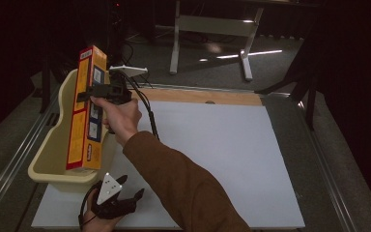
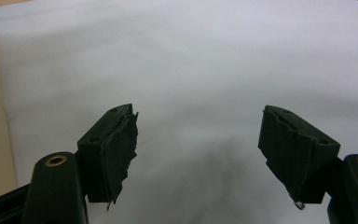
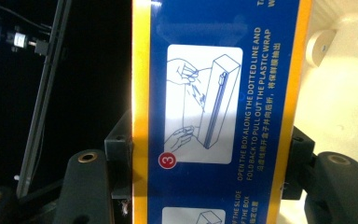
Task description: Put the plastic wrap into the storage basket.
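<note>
While the right gripper (image 1: 88,93) clamps the tall box (image 1: 87,111) upright over the tub (image 1: 53,154), it could tip; left gripper (image 1: 125,189) idles wide.

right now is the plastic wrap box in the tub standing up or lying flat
Standing up, slightly tilted: the long yellow-and-blue cardboard box rests its lower end in the cream plastic tub, held by the right claw.

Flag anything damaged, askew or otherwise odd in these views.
The pads on the left hand-held gripper look torn, with ragged, frayed edges on both open jaws. The long plastic wrap box, clamped by the right hand-held gripper, stands on end in the cream tub, leaning slightly.
</note>
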{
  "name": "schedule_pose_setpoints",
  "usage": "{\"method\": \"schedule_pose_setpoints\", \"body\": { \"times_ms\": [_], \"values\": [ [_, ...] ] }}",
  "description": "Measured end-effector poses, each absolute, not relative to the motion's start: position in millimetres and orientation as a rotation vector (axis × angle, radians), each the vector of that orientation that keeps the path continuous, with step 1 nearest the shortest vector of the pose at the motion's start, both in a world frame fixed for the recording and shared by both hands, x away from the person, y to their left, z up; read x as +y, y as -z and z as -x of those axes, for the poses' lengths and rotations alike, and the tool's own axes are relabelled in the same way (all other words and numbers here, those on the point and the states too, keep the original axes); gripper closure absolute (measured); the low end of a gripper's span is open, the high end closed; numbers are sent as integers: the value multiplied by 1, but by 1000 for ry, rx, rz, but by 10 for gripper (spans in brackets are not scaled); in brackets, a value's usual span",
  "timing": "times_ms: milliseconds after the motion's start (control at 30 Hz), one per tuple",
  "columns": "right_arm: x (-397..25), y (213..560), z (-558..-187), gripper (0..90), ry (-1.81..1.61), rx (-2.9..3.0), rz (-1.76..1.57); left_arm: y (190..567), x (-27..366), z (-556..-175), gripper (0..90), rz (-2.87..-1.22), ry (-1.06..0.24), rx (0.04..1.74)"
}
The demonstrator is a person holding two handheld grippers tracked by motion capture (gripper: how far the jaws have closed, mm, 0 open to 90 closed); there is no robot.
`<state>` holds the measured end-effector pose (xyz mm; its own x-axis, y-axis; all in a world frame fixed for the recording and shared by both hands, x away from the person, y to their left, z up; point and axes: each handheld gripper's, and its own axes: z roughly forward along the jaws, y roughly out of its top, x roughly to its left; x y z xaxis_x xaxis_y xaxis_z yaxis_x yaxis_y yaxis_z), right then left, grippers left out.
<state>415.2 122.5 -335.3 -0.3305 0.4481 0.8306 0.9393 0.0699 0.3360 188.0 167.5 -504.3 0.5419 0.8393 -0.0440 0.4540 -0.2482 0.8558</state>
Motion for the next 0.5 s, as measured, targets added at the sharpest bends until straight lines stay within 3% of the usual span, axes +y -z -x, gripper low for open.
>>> {"method": "schedule_pose_setpoints", "body": {
  "times_ms": [500],
  "values": [
    [135, 365, -419, 390, 1185, -1763, 1443, 503, 170, -186, 275, -1871, -556, 1053]
  ]
}}
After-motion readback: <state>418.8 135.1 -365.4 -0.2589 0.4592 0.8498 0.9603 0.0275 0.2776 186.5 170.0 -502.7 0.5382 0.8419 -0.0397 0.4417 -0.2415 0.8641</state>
